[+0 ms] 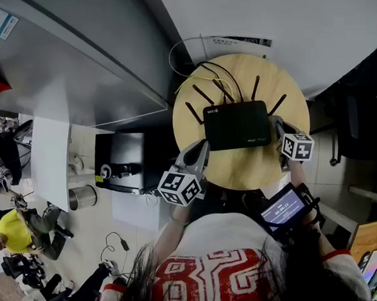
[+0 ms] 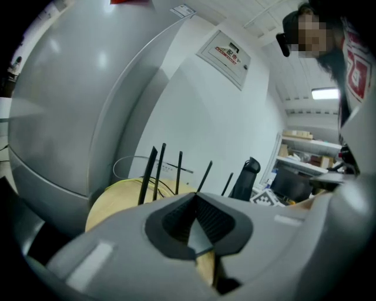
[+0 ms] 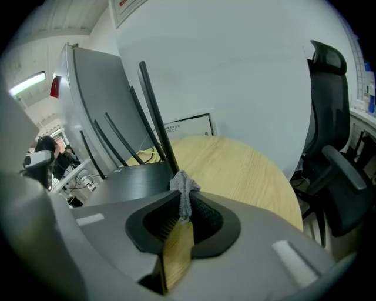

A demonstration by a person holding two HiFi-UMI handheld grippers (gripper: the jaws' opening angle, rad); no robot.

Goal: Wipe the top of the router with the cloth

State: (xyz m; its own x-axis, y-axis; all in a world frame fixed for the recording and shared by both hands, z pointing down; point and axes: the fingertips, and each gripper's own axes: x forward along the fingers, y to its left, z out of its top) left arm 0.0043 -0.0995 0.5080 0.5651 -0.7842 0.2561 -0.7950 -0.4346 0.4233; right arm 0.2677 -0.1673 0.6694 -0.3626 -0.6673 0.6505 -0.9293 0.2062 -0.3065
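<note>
Pale wood makes the round table [image 1: 254, 169], and the black router [image 1: 236, 125] lies flat on it near the middle, its thin antennas [image 1: 256, 87] rising from the far edge. Some yellow and black cables [image 1: 199, 75] run behind it toward the white wall. The left gripper [image 1: 199, 152] is just beside the front left corner of the router; in the left gripper view its jaws are pressed together at the tips and nothing is between them. The right gripper [image 1: 278, 129] is at the right side of the router. In the right gripper view its jaws are pinched on a small grey cloth [image 3: 184, 188], and a crumpled tuft of it comes out above the tips. The cloth is very close to the right edge of the router, but I cannot tell if it touches the top. A black office chair [image 3: 335, 170] stands to the right of the table, near the wall.
</note>
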